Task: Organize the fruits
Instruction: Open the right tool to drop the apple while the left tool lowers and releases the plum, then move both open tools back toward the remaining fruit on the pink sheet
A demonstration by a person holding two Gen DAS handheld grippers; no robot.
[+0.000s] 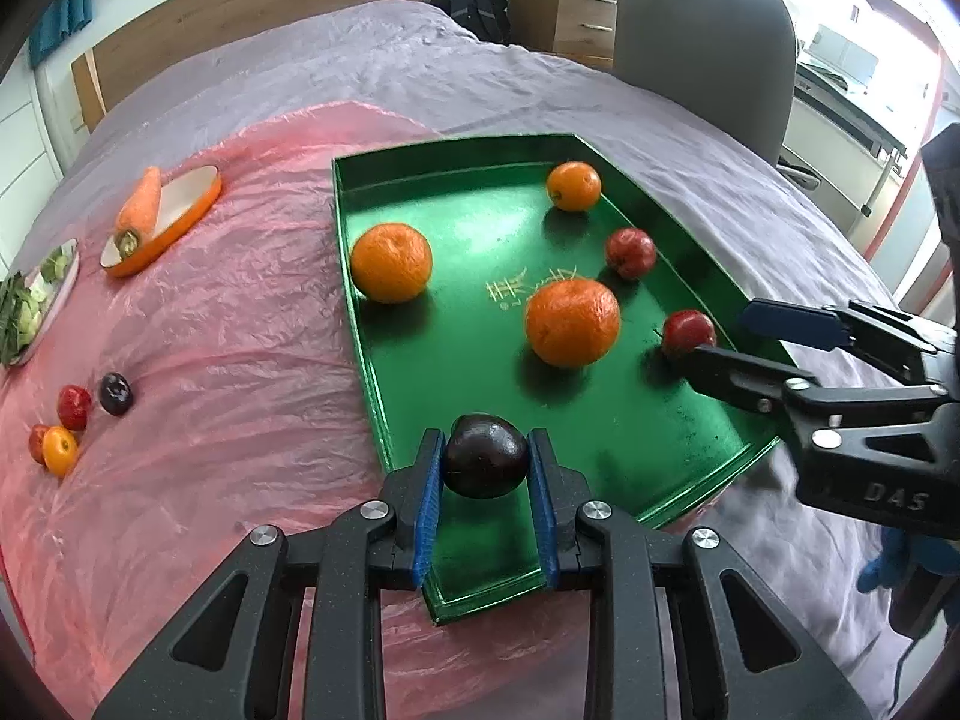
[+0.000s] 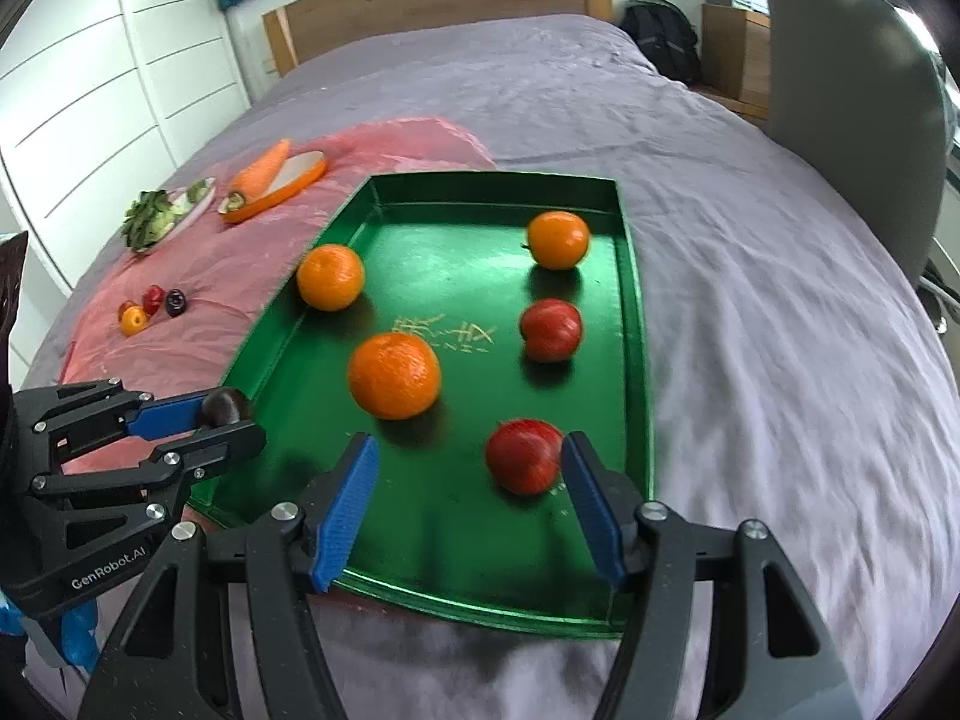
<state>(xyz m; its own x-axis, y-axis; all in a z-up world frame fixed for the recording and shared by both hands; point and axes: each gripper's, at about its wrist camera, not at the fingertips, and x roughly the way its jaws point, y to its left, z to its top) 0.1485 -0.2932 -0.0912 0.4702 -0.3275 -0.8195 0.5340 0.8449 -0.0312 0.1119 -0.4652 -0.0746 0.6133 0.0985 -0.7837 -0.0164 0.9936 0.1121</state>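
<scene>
Gripping a dark plum (image 1: pixel 486 463) between its blue pads, the left gripper (image 1: pixel 485 504) hangs over the near left edge of the green tray (image 1: pixel 384 414), which lies on a bed. The right gripper (image 2: pixel 471 501) stands spread wide and empty; a red apple (image 2: pixel 523 455) by the tray's right rim sits just beside its right finger. Three oranges and another red apple also lie in the tray.

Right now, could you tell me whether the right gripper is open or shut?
Open. In the right wrist view the right gripper has its blue pads spread wide, with the red apple lying free on the green tray.
</scene>
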